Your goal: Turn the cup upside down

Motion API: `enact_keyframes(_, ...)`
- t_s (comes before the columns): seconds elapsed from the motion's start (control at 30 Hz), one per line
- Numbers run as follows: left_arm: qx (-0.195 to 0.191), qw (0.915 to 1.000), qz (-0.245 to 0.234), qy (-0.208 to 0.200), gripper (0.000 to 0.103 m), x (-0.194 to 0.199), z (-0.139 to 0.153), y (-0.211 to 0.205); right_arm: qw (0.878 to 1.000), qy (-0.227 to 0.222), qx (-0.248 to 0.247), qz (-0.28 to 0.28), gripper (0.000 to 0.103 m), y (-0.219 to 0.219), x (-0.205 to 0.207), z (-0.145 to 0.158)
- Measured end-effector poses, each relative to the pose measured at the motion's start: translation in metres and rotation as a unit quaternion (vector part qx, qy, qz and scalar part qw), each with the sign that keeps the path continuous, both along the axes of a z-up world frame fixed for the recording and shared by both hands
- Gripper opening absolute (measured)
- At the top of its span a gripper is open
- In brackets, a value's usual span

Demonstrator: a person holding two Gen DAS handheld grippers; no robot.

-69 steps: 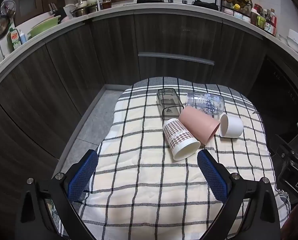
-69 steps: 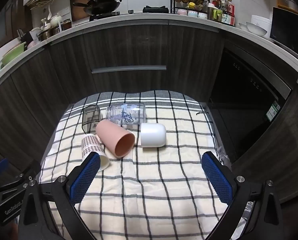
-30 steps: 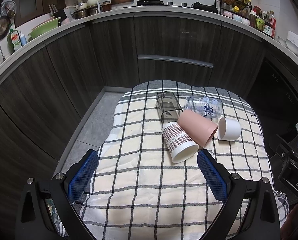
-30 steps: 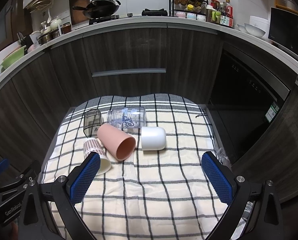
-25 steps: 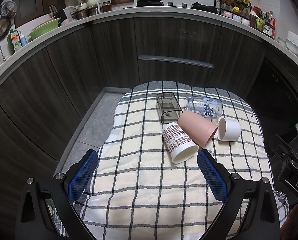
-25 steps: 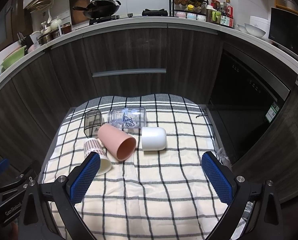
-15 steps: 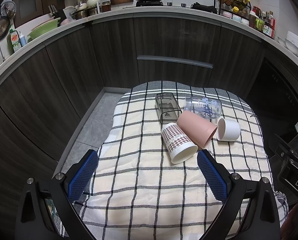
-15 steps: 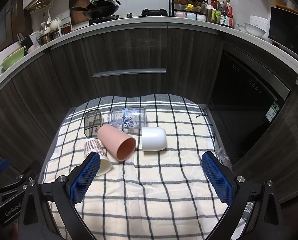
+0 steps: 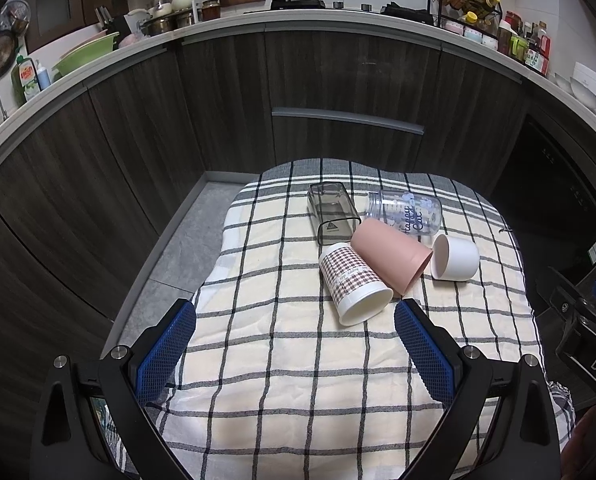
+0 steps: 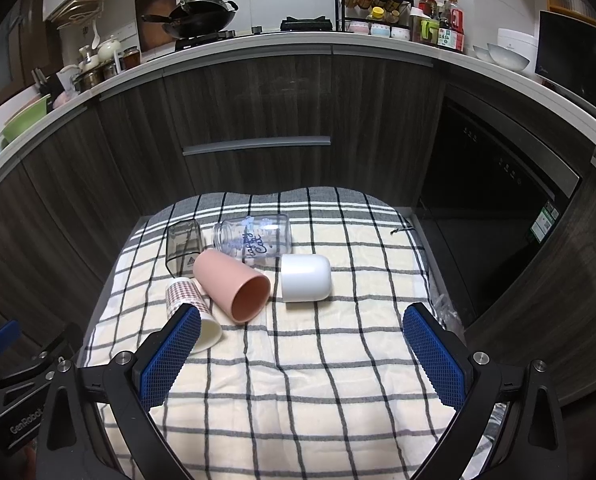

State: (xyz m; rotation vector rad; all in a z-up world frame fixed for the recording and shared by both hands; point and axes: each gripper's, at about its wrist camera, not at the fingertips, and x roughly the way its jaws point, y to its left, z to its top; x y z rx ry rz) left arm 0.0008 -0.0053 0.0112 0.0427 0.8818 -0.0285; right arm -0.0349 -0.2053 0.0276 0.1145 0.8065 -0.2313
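Several cups lie on their sides on a checked cloth [image 9: 282, 364]: a houndstooth cup [image 9: 351, 282], a pink cup [image 9: 389, 254], a white cup [image 9: 455, 258], a clear printed jar [image 9: 407, 214] and a smoky square cup [image 9: 331, 212]. In the right wrist view the pink cup [image 10: 230, 284], white cup [image 10: 305, 278], jar [image 10: 254, 238], smoky cup [image 10: 184, 246] and houndstooth cup [image 10: 184, 296] show too. My left gripper [image 9: 296, 344] is open and empty, just short of the houndstooth cup. My right gripper [image 10: 301, 346] is open and empty, short of the cups.
Dark wood cabinets [image 9: 337, 80] with a drawer handle [image 9: 347, 120] stand behind the cloth. A dark oven front [image 10: 493, 200] is on the right. A grey floor strip [image 9: 178, 248] runs left of the cloth. The counter above holds a wok [image 10: 202, 16] and bottles.
Both grippers have drawn back and risen slightly, so the cups sit a little farther away. No cup has moved. Both grippers stay open.
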Motion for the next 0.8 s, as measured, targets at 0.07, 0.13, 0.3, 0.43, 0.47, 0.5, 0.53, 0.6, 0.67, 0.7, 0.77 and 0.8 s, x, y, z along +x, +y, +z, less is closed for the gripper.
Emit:
enact_keyframes(0.07, 0.0, 1.0, 0.0, 0.0, 0.101, 0.0, 0.0, 0.0, 1.0, 0.0, 0.0, 0.0, 0.102, 0.0, 0.0, 0.0)
enact_keyframes(0.13, 0.0, 1.0, 0.0, 0.0, 0.101, 0.0, 0.0, 0.0, 1.0, 0.0, 0.0, 0.0, 0.102, 0.0, 0.0, 0.0)
enact_keyframes(0.3, 0.001, 1.0, 0.0, -0.001, 0.101, 0.0, -0.001, 0.0, 1.0, 0.001, 0.001, -0.002, 0.102, -0.002, 0.0, -0.002)
enact_keyframes(0.43, 0.003, 1.0, 0.001, 0.001, 0.101, 0.002, -0.003, -0.001, 1.0, 0.002, 0.002, -0.002, 0.102, -0.002, 0.0, -0.004)
enact_keyframes(0.47, 0.003, 1.0, 0.001, 0.002, 0.101, 0.002, -0.004, -0.002, 1.0, 0.002, 0.002, -0.002, 0.102, -0.002, 0.0, -0.004)
enact_keyframes(0.5, 0.004, 1.0, 0.0, 0.003, 0.101, 0.003, -0.005, -0.002, 1.0, 0.002, 0.002, -0.002, 0.102, -0.002, 0.0, -0.004)
enact_keyframes(0.53, 0.004, 1.0, 0.0, 0.004, 0.101, 0.004, -0.006, -0.003, 1.0, 0.003, 0.002, -0.002, 0.102, -0.004, 0.0, -0.005)
enact_keyframes(0.6, 0.003, 1.0, -0.002, 0.006, 0.101, 0.005, -0.009, -0.004, 1.0, 0.004, 0.001, -0.002, 0.102, -0.004, 0.002, -0.007)
enact_keyframes(0.67, 0.002, 1.0, -0.002, 0.008, 0.101, 0.007, -0.012, -0.005, 1.0, 0.006, 0.001, -0.002, 0.102, -0.006, 0.004, -0.009)
enact_keyframes(0.7, 0.002, 1.0, -0.002, 0.01, 0.101, 0.009, -0.013, -0.006, 1.0, 0.006, 0.0, -0.002, 0.102, -0.006, 0.005, -0.01)
enact_keyframes(0.77, 0.001, 0.9999, -0.001, 0.012, 0.101, 0.012, -0.016, -0.007, 1.0, 0.007, -0.001, -0.002, 0.102, -0.008, 0.007, -0.011)
enact_keyframes(0.8, 0.002, 0.9999, 0.0, 0.013, 0.101, 0.014, -0.018, -0.008, 1.0, 0.007, -0.001, -0.002, 0.102, -0.009, 0.008, -0.012)
